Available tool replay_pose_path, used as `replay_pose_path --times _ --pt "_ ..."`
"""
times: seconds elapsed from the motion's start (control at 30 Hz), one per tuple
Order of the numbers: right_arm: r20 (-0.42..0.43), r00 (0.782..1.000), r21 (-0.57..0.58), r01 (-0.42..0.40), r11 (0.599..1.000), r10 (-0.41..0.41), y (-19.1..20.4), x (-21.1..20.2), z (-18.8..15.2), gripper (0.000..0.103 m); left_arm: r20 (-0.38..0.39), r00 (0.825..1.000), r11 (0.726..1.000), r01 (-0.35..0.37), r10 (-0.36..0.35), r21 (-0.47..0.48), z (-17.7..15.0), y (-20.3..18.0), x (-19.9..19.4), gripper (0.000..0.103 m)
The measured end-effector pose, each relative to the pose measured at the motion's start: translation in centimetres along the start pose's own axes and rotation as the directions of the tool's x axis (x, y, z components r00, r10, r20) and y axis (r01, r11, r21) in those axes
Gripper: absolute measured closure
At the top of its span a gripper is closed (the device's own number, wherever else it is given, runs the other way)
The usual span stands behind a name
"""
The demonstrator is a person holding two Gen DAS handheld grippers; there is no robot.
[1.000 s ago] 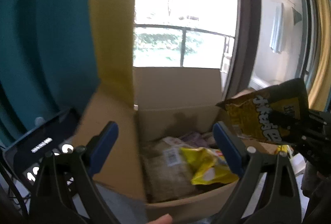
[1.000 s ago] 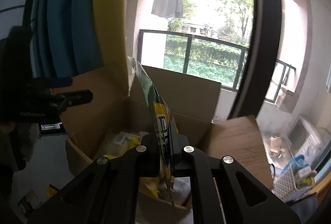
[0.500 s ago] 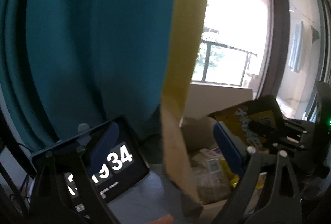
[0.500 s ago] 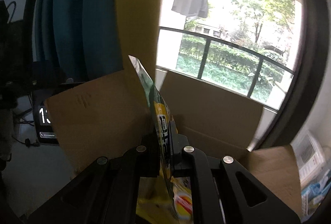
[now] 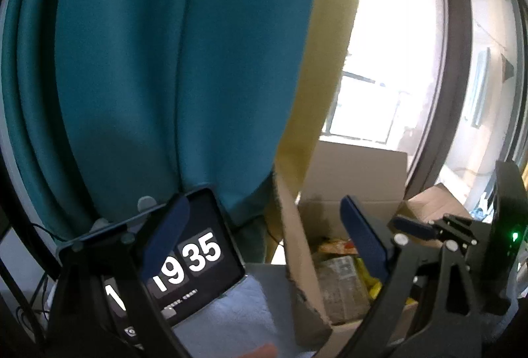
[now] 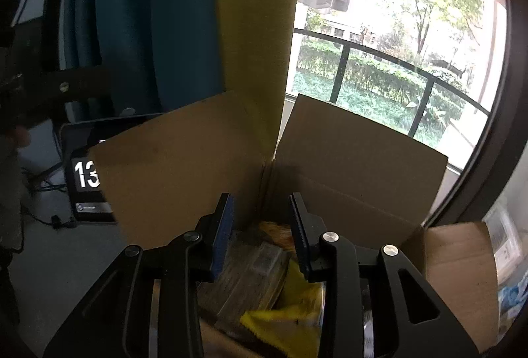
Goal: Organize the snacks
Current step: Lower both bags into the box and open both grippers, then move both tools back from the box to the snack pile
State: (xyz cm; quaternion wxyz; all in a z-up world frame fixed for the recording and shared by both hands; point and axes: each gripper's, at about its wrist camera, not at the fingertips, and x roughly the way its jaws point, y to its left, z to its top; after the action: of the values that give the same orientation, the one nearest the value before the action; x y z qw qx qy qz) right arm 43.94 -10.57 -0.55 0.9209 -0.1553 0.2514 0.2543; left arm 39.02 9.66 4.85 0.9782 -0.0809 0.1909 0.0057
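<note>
Having just been opened over the cardboard box [image 6: 346, 166], the right gripper [image 6: 260, 232] is seen empty above the snack packets [image 6: 280, 318] at lower centre, the left gripper [image 5: 264, 235] held wide with nothing in it, so further packets may remain.

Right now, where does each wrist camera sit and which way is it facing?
Left wrist: on the left gripper, aimed at the teal curtain and clock tablet; its open blue-padded fingers and the right gripper show.
Right wrist: on the right gripper, over the cardboard box, facing the window; its jaws have just opened, empty.
Shared: box, tablet, curtain.
</note>
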Motion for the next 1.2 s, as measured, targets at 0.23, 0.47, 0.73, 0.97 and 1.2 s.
replay_pose_path --times 0.23,0.47,0.73,0.97,1.2 --pt "0.002 1.000 0.033 0.028 0.999 -0.028 0.5 -2.6 -1.1 0.068 -0.020 0.999 0.999 0.032 -0.031 0.031 -0.7 -1.9 -1.9 0.009" --pt "0.023 0.999 0.055 0.043 0.998 -0.044 1.3 -6.6 -2.6 0.068 -0.017 0.997 0.997 0.071 -0.070 0.041 -1.5 -3.5 -4.5 0.009" --pt "0.043 0.998 0.079 0.044 0.996 -0.048 2.2 -10.6 -4.9 0.068 -0.031 0.994 0.993 0.105 -0.103 0.058 -3.7 -4.8 -7.5 0.009" --pt "0.047 0.997 0.093 0.051 0.994 -0.056 2.9 -13.4 -7.1 0.068 -0.052 0.991 0.989 0.126 -0.123 0.078 -5.8 -6.1 -9.7 0.009" --pt "0.052 0.996 0.107 0.066 0.992 -0.072 3.3 -15.5 -8.6 0.068 -0.078 0.986 0.984 0.152 -0.145 0.088 -7.8 -7.1 -11.0 0.009"
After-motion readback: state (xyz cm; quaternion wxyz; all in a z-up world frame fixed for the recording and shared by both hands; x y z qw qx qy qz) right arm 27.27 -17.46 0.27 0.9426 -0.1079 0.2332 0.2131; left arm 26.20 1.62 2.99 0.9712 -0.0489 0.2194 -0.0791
